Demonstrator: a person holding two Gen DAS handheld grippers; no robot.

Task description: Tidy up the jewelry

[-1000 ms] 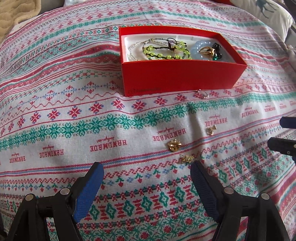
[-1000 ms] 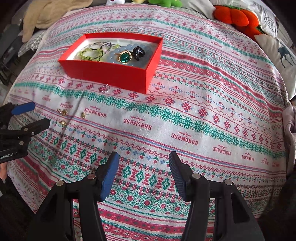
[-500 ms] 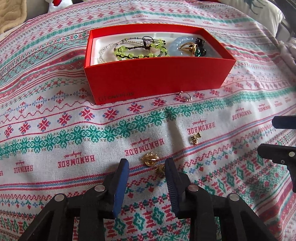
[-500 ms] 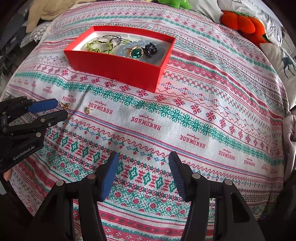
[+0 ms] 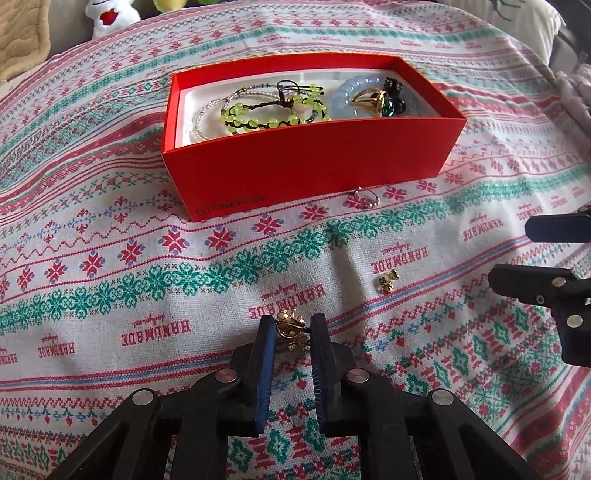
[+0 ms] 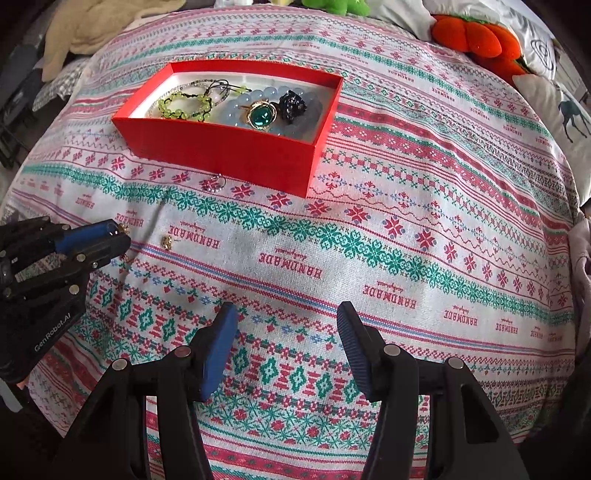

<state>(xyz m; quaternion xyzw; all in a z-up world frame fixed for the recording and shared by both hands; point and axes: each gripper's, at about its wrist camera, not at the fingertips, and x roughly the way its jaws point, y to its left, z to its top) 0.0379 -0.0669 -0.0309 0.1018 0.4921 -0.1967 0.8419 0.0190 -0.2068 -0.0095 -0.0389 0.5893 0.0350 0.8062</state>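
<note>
A red box [image 5: 310, 173] [image 6: 229, 151] on the patterned cloth holds green bead bracelets [image 5: 273, 110], a pale blue bead bracelet and a gold ring with a green stone [image 6: 261, 116]. My left gripper [image 5: 293, 326] is shut on a small gold brooch [image 5: 290, 326] at the cloth; another gold piece [image 5: 299, 345] lies just behind it between the fingers. A small gold earring [image 5: 388, 282] [image 6: 168, 242] lies to the right. A thin ring [image 5: 367, 197] [image 6: 215, 183] lies against the box front. My right gripper [image 6: 286, 325] is open and empty above the cloth.
The cloth covers a rounded bed. An orange plush [image 6: 476, 37] and pillows [image 6: 561, 107] sit at the far right, a beige blanket [image 6: 92, 26] at the far left, a white plush toy [image 5: 110, 14] beyond the box.
My left gripper moved forward and down over the gold pieces and closed from wide open onto the brooch. The right gripper edged slightly closer and stayed open.
</note>
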